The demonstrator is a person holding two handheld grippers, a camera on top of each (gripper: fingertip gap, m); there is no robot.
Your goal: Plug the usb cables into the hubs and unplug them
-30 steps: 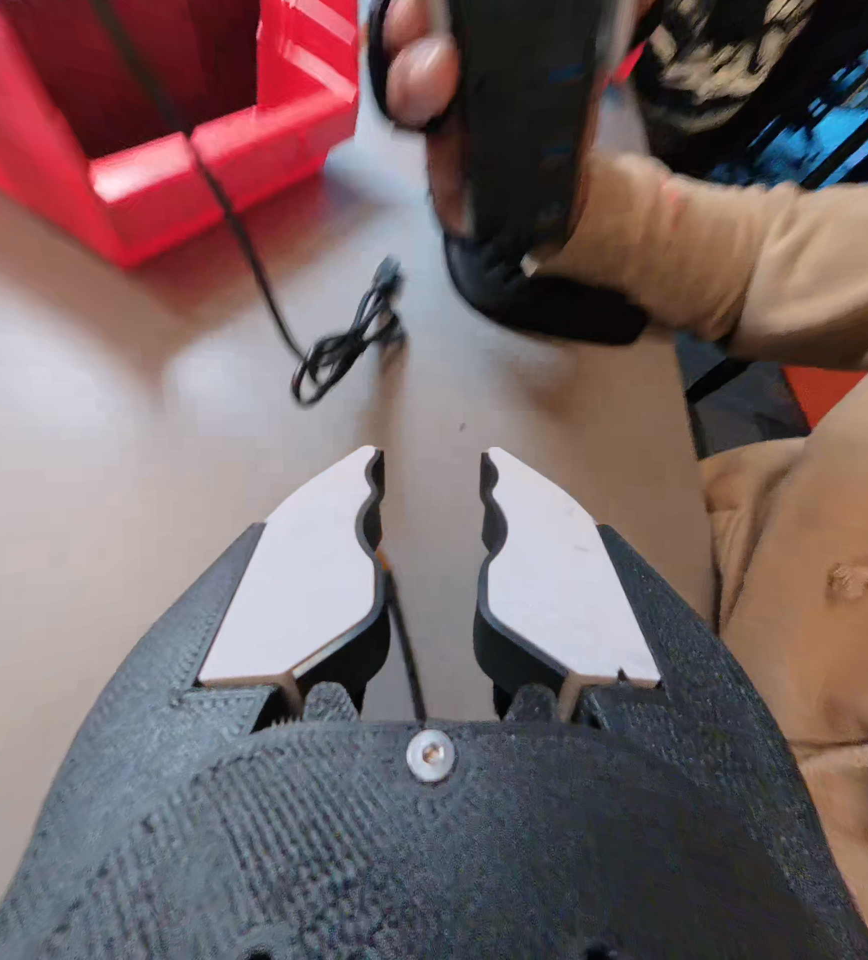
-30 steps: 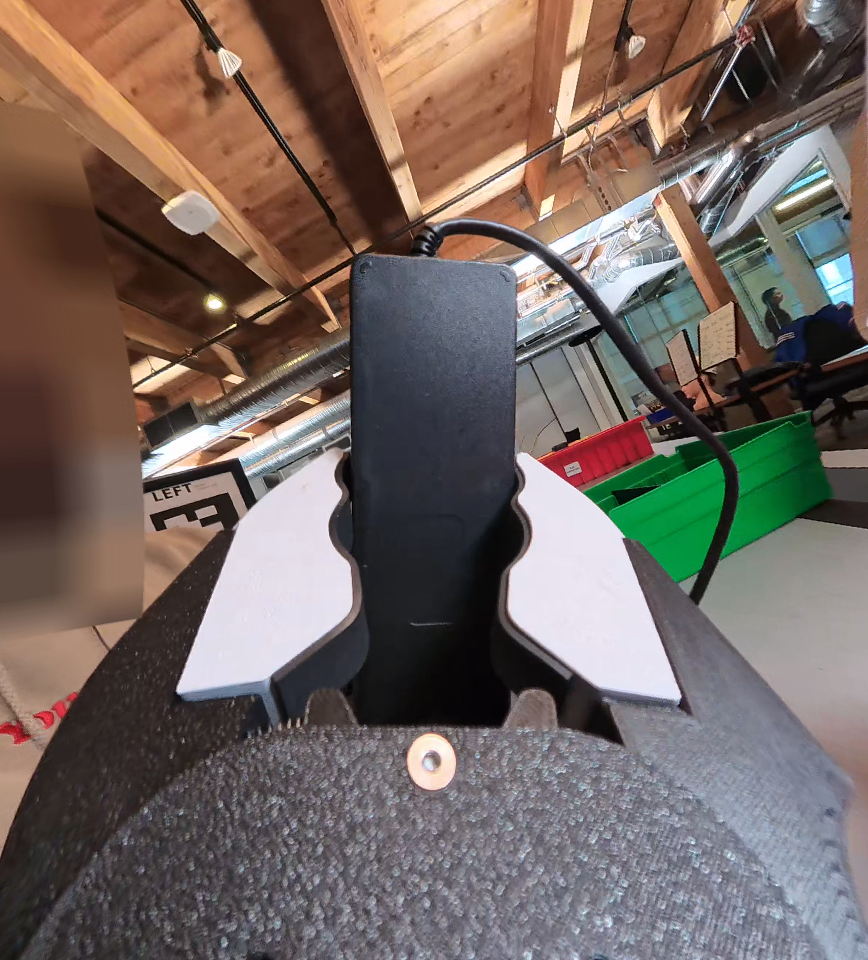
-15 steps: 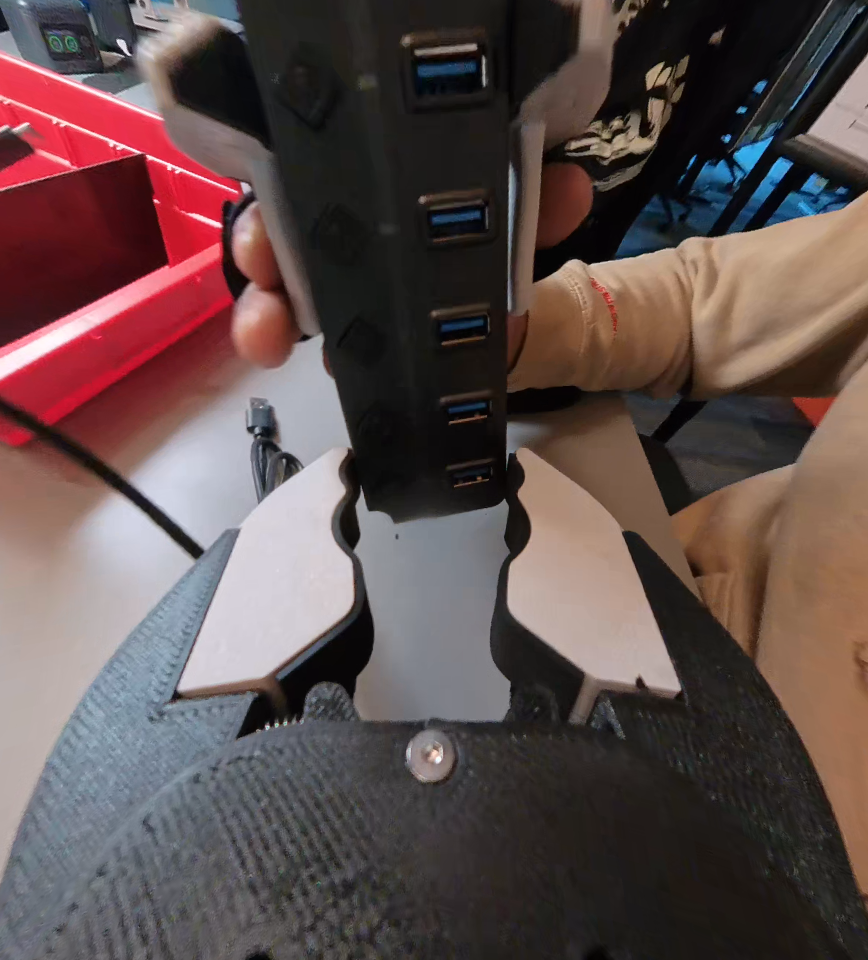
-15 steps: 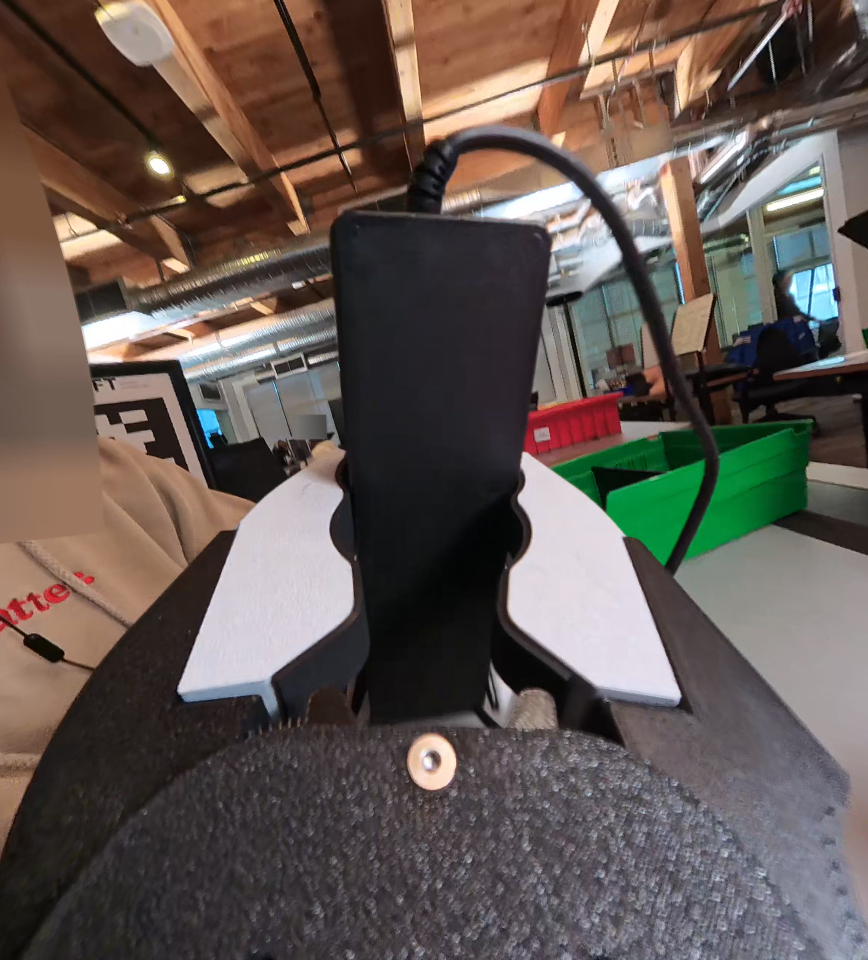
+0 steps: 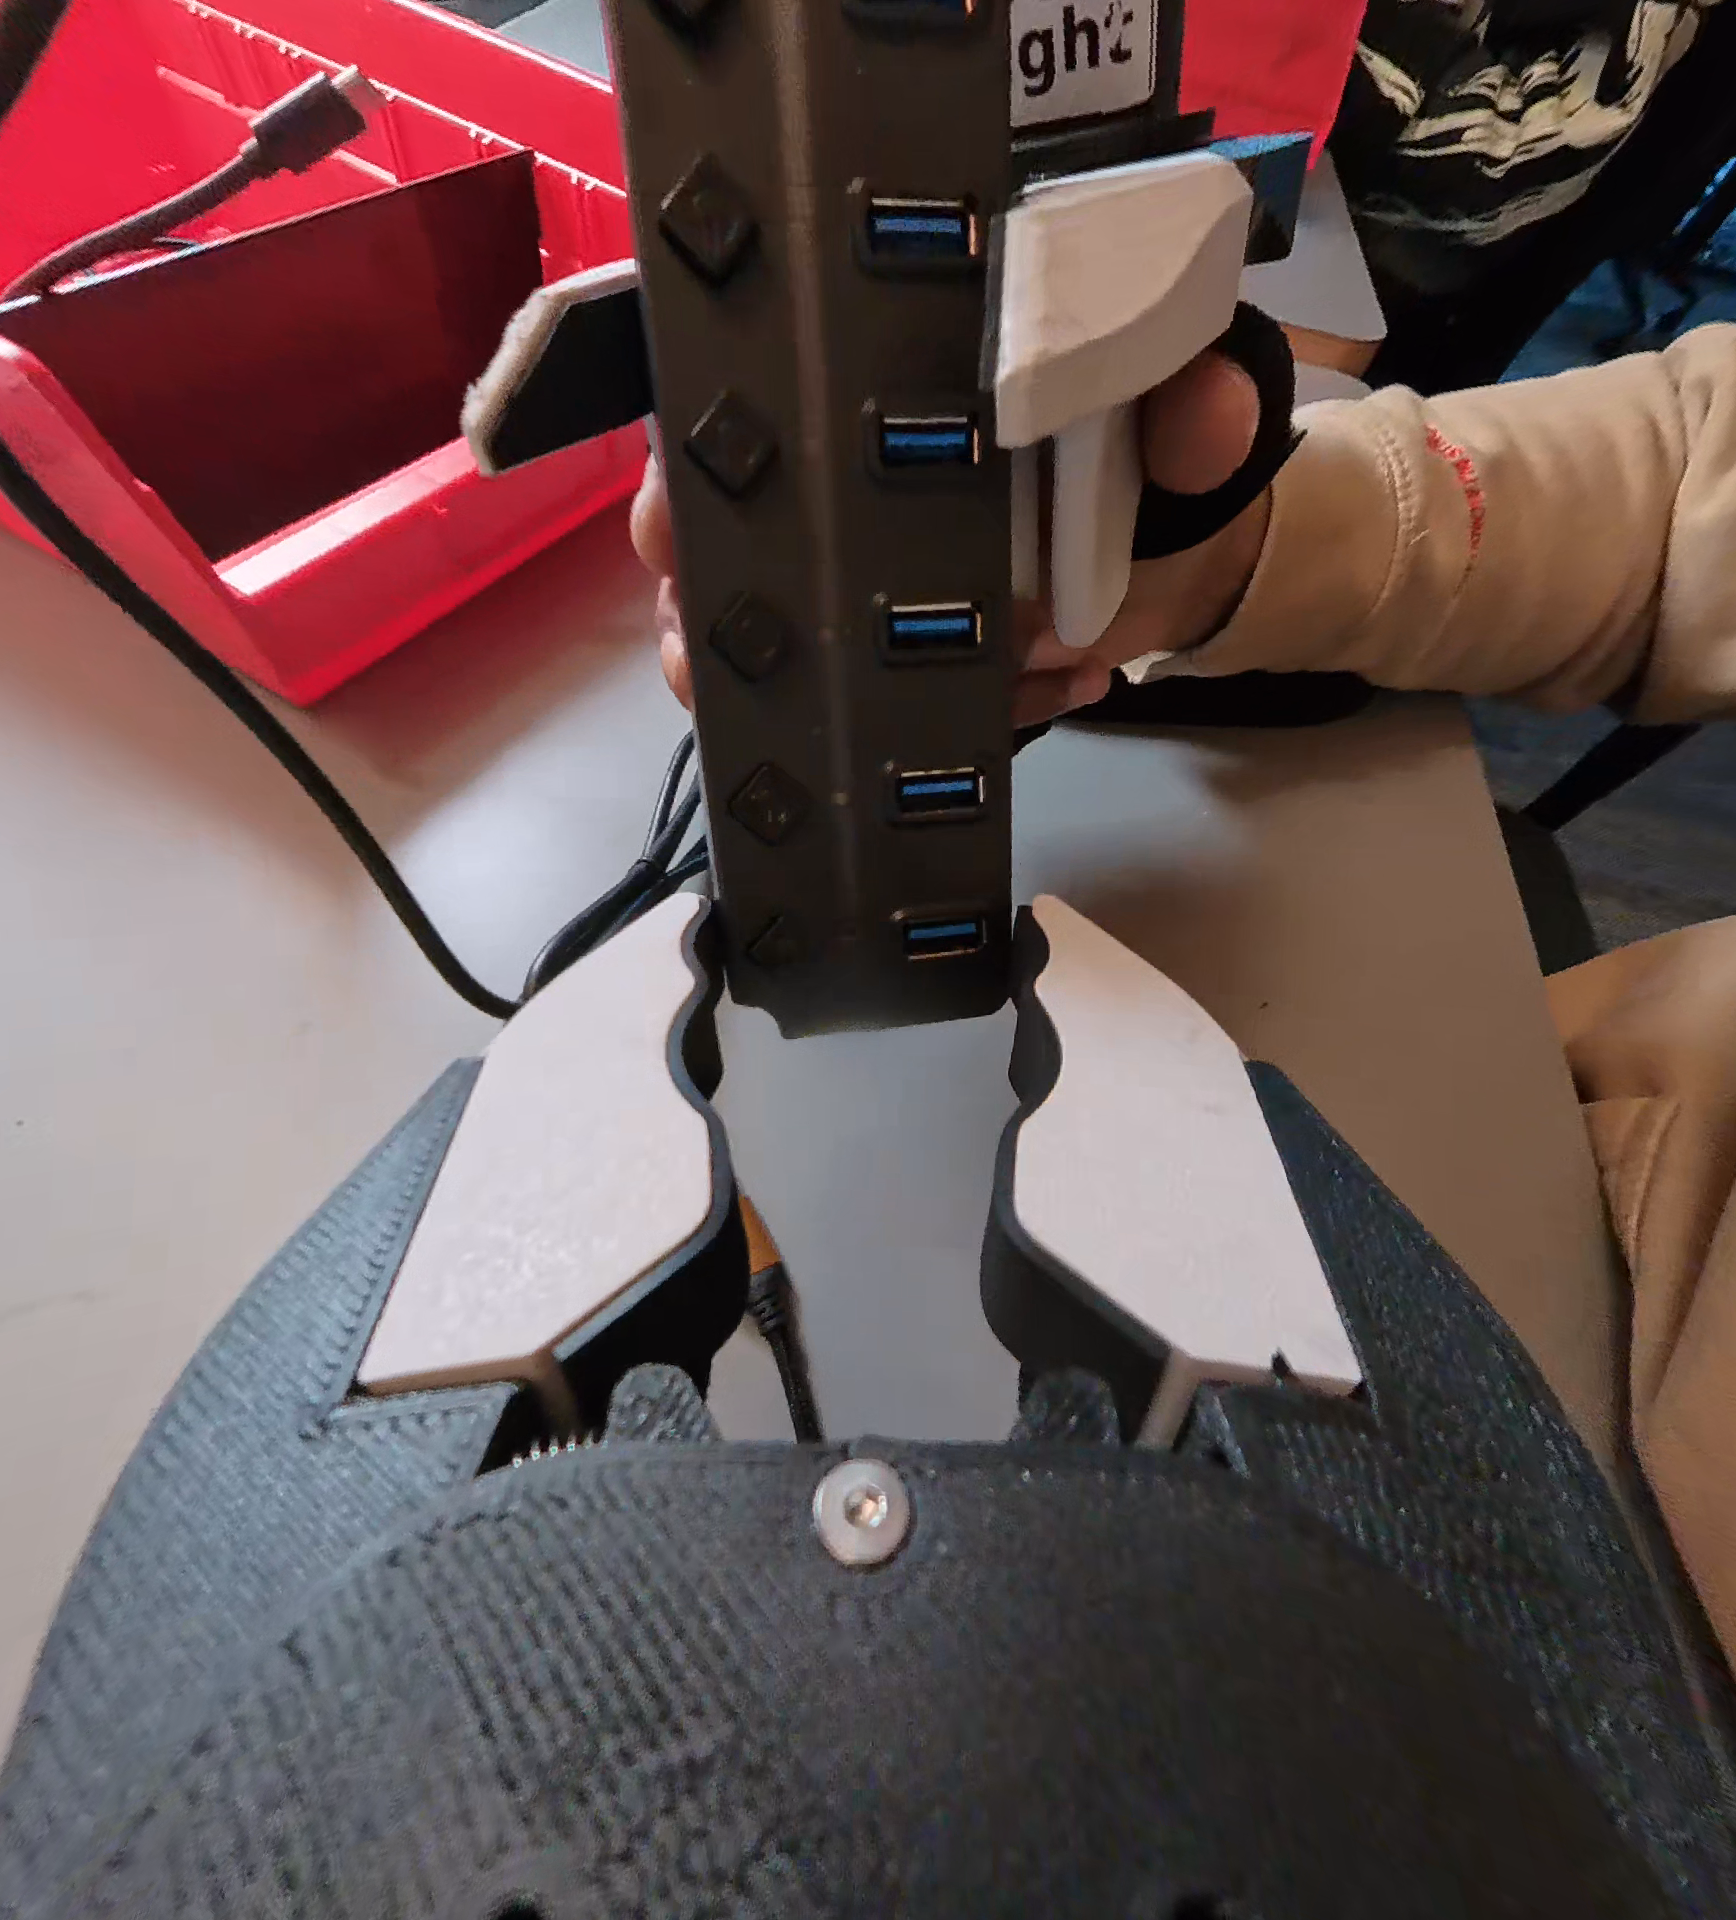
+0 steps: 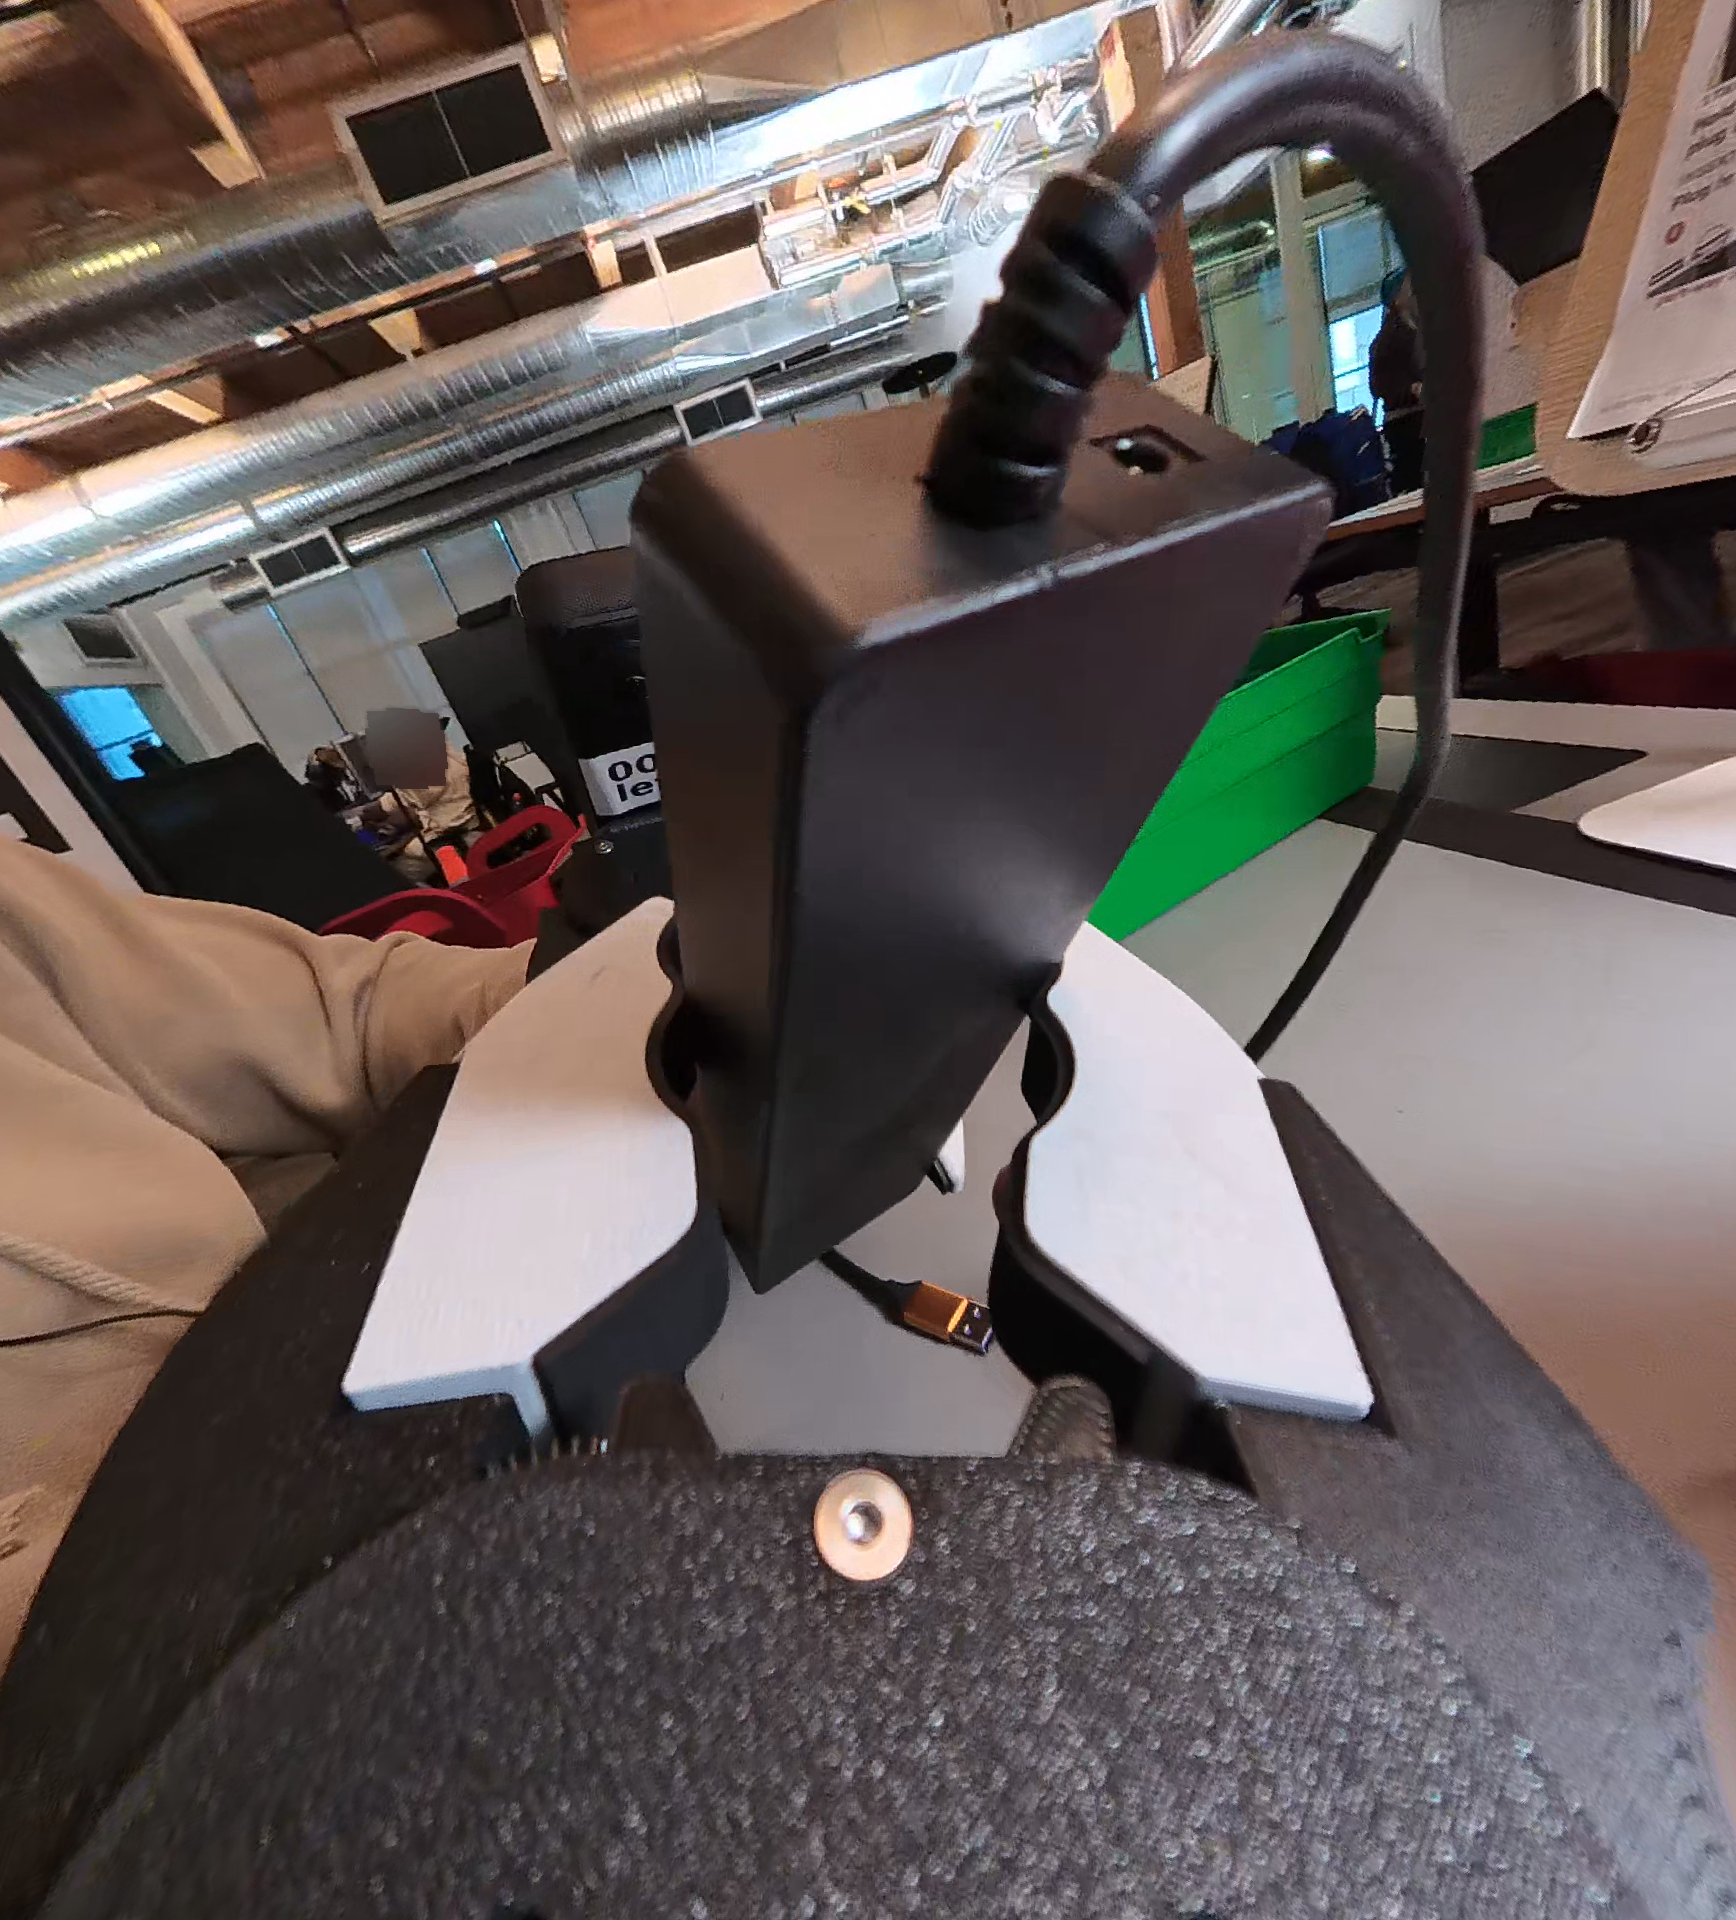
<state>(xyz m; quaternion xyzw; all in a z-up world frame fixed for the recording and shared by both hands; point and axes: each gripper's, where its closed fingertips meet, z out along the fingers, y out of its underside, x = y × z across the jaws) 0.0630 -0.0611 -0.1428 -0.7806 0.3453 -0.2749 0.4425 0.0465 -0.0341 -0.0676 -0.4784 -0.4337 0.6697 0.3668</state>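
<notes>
A: Layout, big to small?
B: Grey surface point(image 5: 168, 1039). Red bin point(image 5: 251, 436) at the far left on it, with a braided cable end point(image 5: 308, 114) lying inside. Green bin point(image 6: 1248, 769) far off in the right wrist view.
A: Hub?
B: Black USB hub point(image 5: 833, 520), long bar held off the surface, row of blue ports facing the left camera. Right gripper point(image 5: 812, 332) grips it mid-length, fingers point(image 5: 1103, 301) clamped on both side edges. Right wrist view shows its plain back point(image 6: 895, 831), tilted between the fingers, with its own thick cord point(image 6: 1404, 520) leaving the top end and dropping to the surface.
A: Left gripper?
B: Left gripper point(image 5: 864, 977) is at the hub's lower end, one finger either side. Fingers point(image 5: 573, 1143) spread to about hub width; the tips look to be touching its edges, but I can't tell if they are clamped.
A: Cables?
B: Thick black cord point(image 5: 220, 665) runs across the surface past the bin. Thin black cable point(image 5: 656, 842) is bunched behind the hub. Orange USB plug point(image 6: 942, 1314) lies loose on the surface below the hub, unplugged.
</notes>
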